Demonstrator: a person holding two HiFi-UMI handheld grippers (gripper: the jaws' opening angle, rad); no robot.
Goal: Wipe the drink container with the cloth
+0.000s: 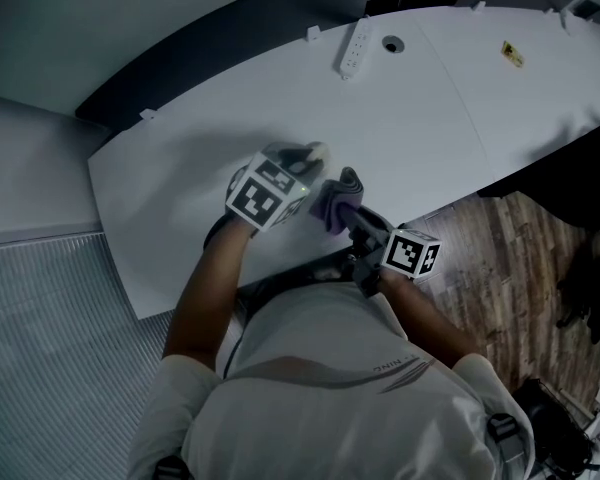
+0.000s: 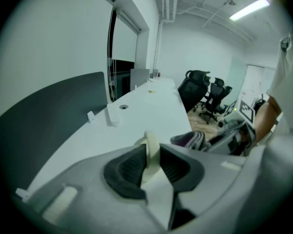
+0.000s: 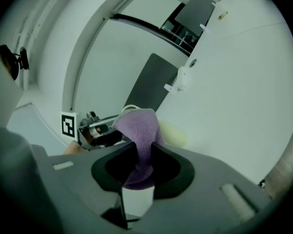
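Note:
A pale cream drink container is held over the white table, tipped on its side. My left gripper is shut on a thin cream edge of the container; which part that is I cannot tell. Just right of it, my right gripper is shut on a bunched purple cloth. In the right gripper view the cloth bulges from between the pads, and the container lies close behind it. Whether cloth and container touch is unclear. The left gripper view shows the cloth beside the container.
A white power strip, a round cable hole and a yellow sticker lie at the table's far side. A dark partition runs behind the table. Wooden floor is at the right. Office chairs stand beyond the table's end.

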